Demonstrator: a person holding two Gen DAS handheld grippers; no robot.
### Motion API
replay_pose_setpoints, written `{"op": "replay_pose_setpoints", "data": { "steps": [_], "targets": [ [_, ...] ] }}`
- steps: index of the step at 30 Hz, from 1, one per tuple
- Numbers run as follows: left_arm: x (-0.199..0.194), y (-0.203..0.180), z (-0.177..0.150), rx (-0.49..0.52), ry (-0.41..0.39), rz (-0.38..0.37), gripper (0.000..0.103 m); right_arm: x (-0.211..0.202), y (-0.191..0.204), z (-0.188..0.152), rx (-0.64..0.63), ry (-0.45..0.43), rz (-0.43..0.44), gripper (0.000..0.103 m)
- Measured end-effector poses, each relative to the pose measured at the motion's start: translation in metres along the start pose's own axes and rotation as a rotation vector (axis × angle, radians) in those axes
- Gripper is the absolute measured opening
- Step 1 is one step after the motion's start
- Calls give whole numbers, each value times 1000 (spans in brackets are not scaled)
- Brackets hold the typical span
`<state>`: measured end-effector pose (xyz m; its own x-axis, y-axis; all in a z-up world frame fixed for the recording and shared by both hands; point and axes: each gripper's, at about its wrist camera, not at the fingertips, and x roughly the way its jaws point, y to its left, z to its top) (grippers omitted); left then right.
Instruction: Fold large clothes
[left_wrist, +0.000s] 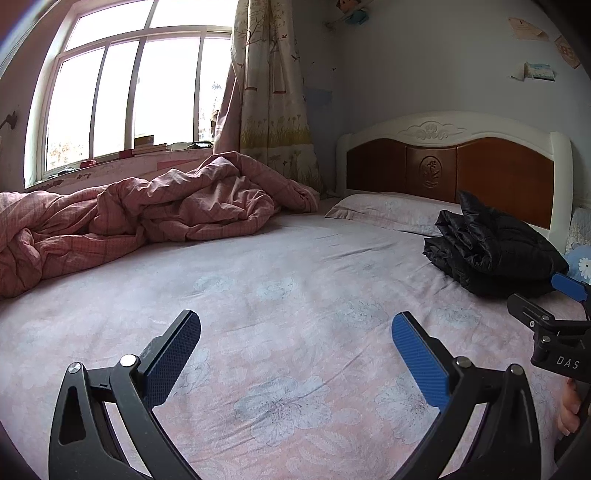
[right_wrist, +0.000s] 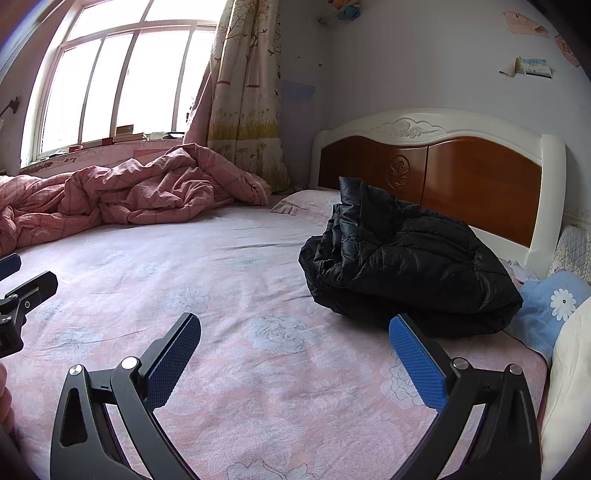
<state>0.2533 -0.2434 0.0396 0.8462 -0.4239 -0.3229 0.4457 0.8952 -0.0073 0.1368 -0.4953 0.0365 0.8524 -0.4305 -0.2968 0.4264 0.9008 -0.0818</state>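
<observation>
A black quilted puffer jacket (right_wrist: 406, 269) lies folded in a bundle on the pink floral bedsheet (right_wrist: 236, 280), near the headboard; it also shows in the left wrist view (left_wrist: 491, 254). My right gripper (right_wrist: 295, 325) is open and empty, just short of the jacket's near edge. My left gripper (left_wrist: 295, 325) is open and empty over bare sheet, left of the jacket. The right gripper's fingers (left_wrist: 569, 286) show at the right edge of the left wrist view, beside the jacket.
A crumpled pink duvet (left_wrist: 140, 214) lies along the window side of the bed. A pillow (left_wrist: 388, 210) rests against the wooden headboard (left_wrist: 454, 166). A blue flowered cushion (right_wrist: 550, 306) and a white cloth (right_wrist: 569, 387) lie at the right edge.
</observation>
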Motion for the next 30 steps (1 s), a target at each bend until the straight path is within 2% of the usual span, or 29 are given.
{"op": "replay_pose_setpoints", "data": {
  "steps": [30],
  "targets": [
    [4,0,0,5,19,-3,103,2,2,-1,-5,12,5,103]
  ]
}}
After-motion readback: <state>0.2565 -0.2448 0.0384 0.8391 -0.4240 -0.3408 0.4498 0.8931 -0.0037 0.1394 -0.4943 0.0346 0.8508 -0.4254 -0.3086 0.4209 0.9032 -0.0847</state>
